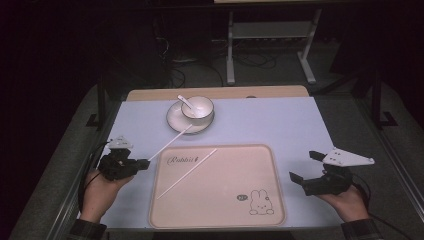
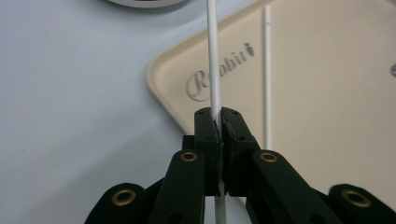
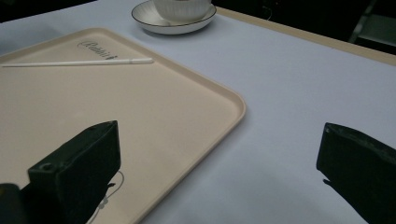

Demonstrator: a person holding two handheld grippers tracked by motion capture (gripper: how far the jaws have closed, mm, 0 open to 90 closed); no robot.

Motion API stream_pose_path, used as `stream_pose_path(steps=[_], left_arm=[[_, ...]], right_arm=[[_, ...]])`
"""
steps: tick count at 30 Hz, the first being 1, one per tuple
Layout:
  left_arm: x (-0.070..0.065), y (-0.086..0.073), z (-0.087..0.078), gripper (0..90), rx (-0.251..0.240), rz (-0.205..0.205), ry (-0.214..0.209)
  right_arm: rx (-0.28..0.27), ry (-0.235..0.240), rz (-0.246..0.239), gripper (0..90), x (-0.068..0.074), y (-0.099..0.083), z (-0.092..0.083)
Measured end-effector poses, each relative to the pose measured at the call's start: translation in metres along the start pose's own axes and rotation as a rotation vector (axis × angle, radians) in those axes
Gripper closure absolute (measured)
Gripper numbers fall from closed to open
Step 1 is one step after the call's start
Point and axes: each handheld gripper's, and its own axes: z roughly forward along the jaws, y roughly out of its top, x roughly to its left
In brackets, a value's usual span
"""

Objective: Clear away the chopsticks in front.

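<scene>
My left gripper [image 1: 146,163] is shut on one white chopstick [image 1: 170,142], left of the beige tray [image 1: 260,155]. That chopstick slants up and right toward the saucer [image 1: 175,121]. In the left gripper view the jaws [image 2: 219,114] pinch the chopstick [image 2: 213,56] near its lower end. A second white chopstick [image 1: 187,172] lies aslant on the tray, also seen as a chopstick [image 3: 79,62] in the right gripper view. My right gripper [image 1: 304,166] stands open at the tray's right side, nothing between its jaws. A white bowl [image 1: 197,107] with a spoon [image 1: 185,101] sits on the saucer.
The tray carries a "Rabbit" script [image 1: 182,160] and a bunny drawing [image 1: 261,202]. A pale blue mat [image 1: 280,125] covers the table. Beyond the table's far edge stands a metal frame [image 1: 270,35] on a dark floor.
</scene>
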Motion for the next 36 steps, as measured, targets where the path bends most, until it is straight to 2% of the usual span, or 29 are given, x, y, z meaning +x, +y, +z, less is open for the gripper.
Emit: stream_pose_path(steps=[8, 15, 18, 27, 31, 36], left_arm=[[-0.024, -0.001, 0.014, 86.3, 0.009, 0.02, -0.037], [-0.046, -0.002, 0.035, 86.2, 0.059, 0.063, -0.063], [-0.052, -0.002, 0.042, 86.3, 0.077, 0.074, -0.061], [-0.058, -0.006, 0.058, 86.2, 0.129, 0.093, -0.052], [-0.058, -0.008, 0.061, 86.1, 0.145, 0.081, -0.053], [-0.059, -0.011, 0.066, 85.7, 0.17, 0.084, -0.052]], right_arm=[[-0.005, 0.002, 0.001, 0.0, 0.0, 0.0, -0.001], [-0.005, 0.001, 0.001, 0.0, 0.0, 0.0, -0.001], [-0.002, 0.001, -0.002, 0.0, 0.0, 0.0, -0.001], [-0.004, 0.002, 0.0, 0.0, -0.001, 0.0, -0.001], [-0.002, 0.002, -0.004, 0.0, 0.0, 0.0, -0.001], [-0.001, 0.003, -0.004, 0.0, 0.0, 0.0, -0.001]])
